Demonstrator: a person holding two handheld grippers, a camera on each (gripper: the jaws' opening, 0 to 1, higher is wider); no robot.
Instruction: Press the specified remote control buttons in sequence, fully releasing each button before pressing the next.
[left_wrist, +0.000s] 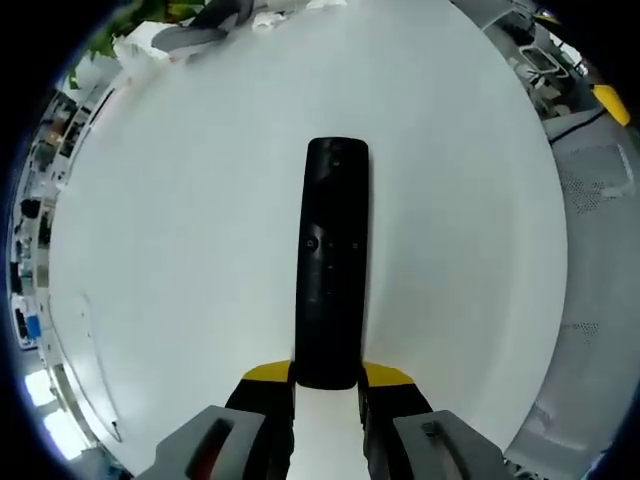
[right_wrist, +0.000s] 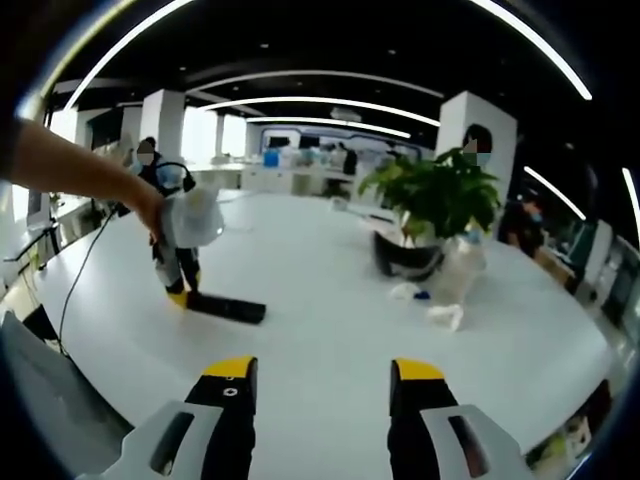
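black and slim, a remote control (left_wrist: 333, 262) lies flat on a white table (left_wrist: 180, 250), stretching straight away from the left gripper (left_wrist: 327, 392). the near end of the remote sits between that gripper's yellow-tipped jaws, which are closed on it from both sides. in the right gripper view, the right gripper (right_wrist: 322, 372) hovers above the table with its jaws spread apart and holding nothing. farther off in that view, a person's hand (right_wrist: 150, 210) holds the left gripper at the end of the remote. a potted plant (right_wrist: 432, 205) stands on the table well apart from the remote.
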